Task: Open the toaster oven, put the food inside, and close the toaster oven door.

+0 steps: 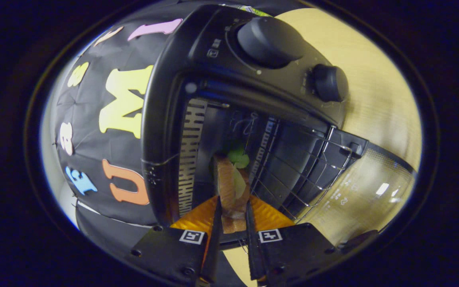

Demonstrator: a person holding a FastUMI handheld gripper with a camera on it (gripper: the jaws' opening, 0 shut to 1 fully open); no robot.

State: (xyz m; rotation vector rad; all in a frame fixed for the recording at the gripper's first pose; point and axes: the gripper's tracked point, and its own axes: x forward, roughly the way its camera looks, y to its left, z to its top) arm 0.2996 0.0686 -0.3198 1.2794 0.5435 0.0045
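Note:
The view is rolled on its side. A black toaster oven (173, 71) stands close ahead with its glass door (373, 191) swung fully open. Its dark cavity shows a wire rack (305, 167). My gripper (233, 199) is shut on a sandwich (229, 187) of bread with green lettuce, both fingers pressing its sides. The sandwich is held at the mouth of the cavity, its lettuce end reaching just inside, beside the rack.
Two round black knobs (271, 40) (330, 83) sit on the oven's control panel. The oven rests on a light wooden table (377, 91). The booth's black cloth wall (106, 119) hangs behind the oven.

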